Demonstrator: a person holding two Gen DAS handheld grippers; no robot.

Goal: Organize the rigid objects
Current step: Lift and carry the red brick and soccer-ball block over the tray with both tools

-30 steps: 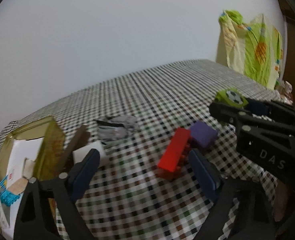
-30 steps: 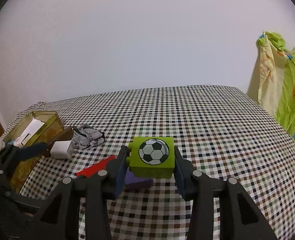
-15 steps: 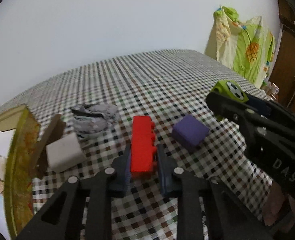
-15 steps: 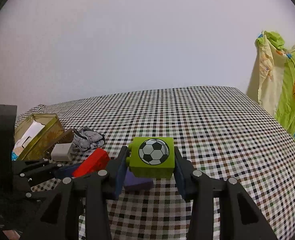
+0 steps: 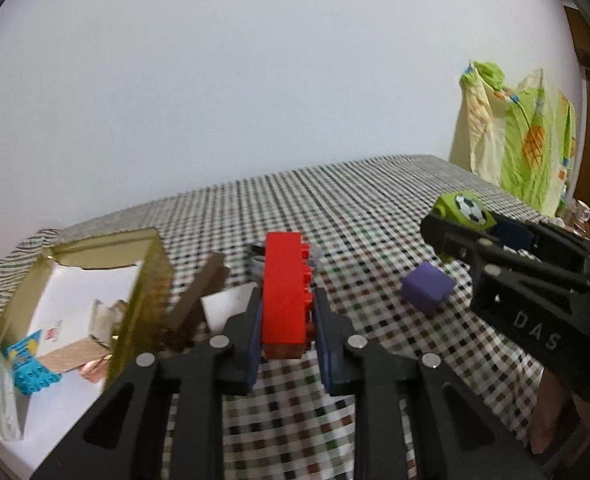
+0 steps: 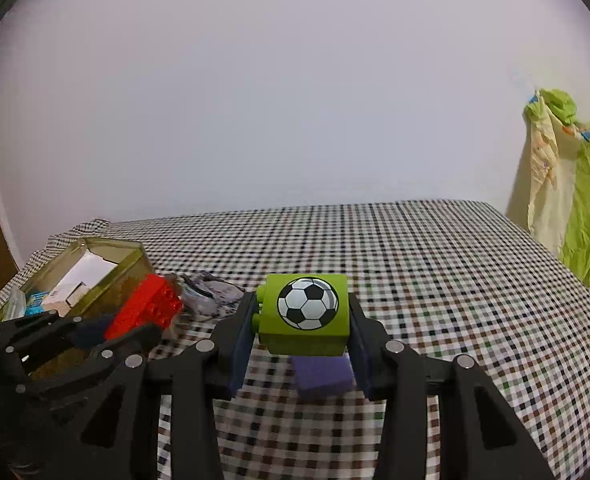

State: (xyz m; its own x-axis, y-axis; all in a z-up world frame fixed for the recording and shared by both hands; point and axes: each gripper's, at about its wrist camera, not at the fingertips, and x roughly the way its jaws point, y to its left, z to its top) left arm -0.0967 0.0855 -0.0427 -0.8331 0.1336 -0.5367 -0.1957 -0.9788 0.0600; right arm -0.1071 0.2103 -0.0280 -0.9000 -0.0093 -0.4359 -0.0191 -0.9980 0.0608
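My left gripper (image 5: 289, 312) is shut on a long red brick (image 5: 285, 292) and holds it above the checked tablecloth, just right of the gold tin box (image 5: 151, 280). The red brick also shows in the right wrist view (image 6: 145, 308). My right gripper (image 6: 301, 320) is shut on a green brick with a football print (image 6: 305, 314), held above the cloth. It shows in the left wrist view as well (image 5: 463, 210). A purple block (image 5: 427, 292) lies on the cloth, below the green brick (image 6: 321, 374).
The gold tin box (image 6: 131, 264) holds papers and a blue brick (image 5: 35, 376). A white block (image 5: 225, 312), a brown stick (image 5: 193, 300) and a crumpled grey item (image 6: 211, 292) lie beside the tin. A green and yellow cloth (image 5: 515, 140) hangs at the far right.
My left gripper shut on the red brick, lifted it off the cloth and swung it left toward the gold tin. The right gripper kept holding the green brick nearly still.
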